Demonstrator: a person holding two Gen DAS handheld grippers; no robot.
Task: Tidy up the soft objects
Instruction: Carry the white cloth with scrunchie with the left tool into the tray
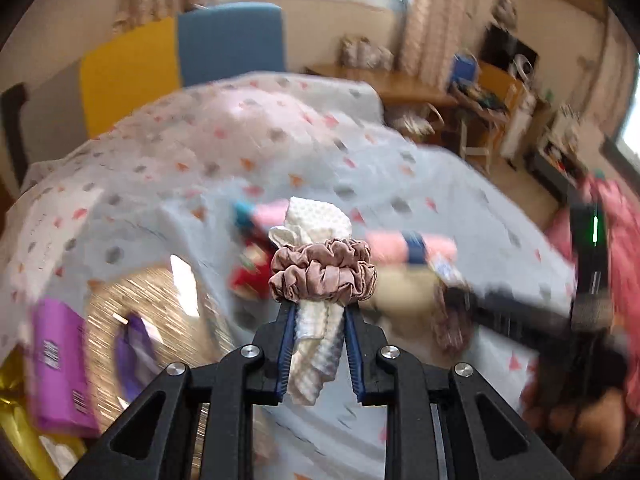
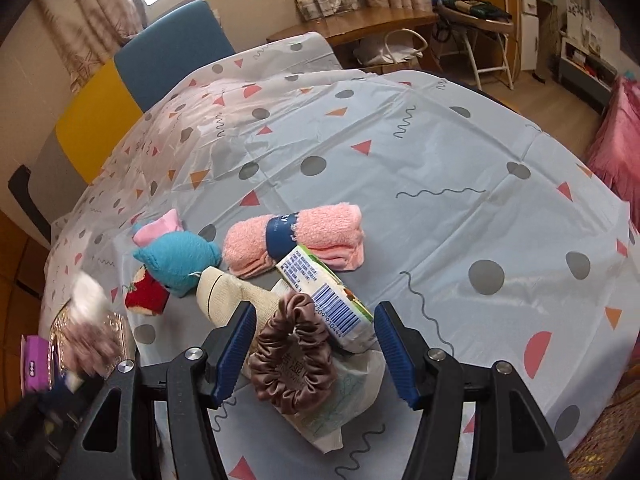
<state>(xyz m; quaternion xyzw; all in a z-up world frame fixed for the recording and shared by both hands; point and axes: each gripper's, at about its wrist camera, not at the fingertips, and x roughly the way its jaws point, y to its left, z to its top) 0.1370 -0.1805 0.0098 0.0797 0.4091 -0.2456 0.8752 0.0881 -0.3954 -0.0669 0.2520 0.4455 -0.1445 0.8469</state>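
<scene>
My left gripper (image 1: pixel 320 312) is shut on a white waffle cloth (image 1: pixel 316 344) bound by two dusty-pink scrunchies (image 1: pixel 324 270), held in the air above the table. It shows blurred in the right wrist view (image 2: pixel 90 320). My right gripper (image 2: pixel 316 344) is open, its fingers either side of another dusty-pink scrunchie (image 2: pixel 294 354) lying on a tissue pack (image 2: pixel 340 408). A rolled pink towel (image 2: pixel 296 238), a blue plush toy (image 2: pixel 180 258), a red plush (image 2: pixel 146 294) and a beige cloth roll (image 2: pixel 228 294) lie just beyond.
A green-edged packet with a barcode (image 2: pixel 328 300) rests beside the scrunchie. A shiny woven tray (image 1: pixel 160 320) with purple packets (image 1: pixel 60 364) sits at the table's left edge. The patterned tablecloth (image 2: pixel 440 160) covers the table. Blue and yellow chairs (image 2: pixel 168 52) stand behind.
</scene>
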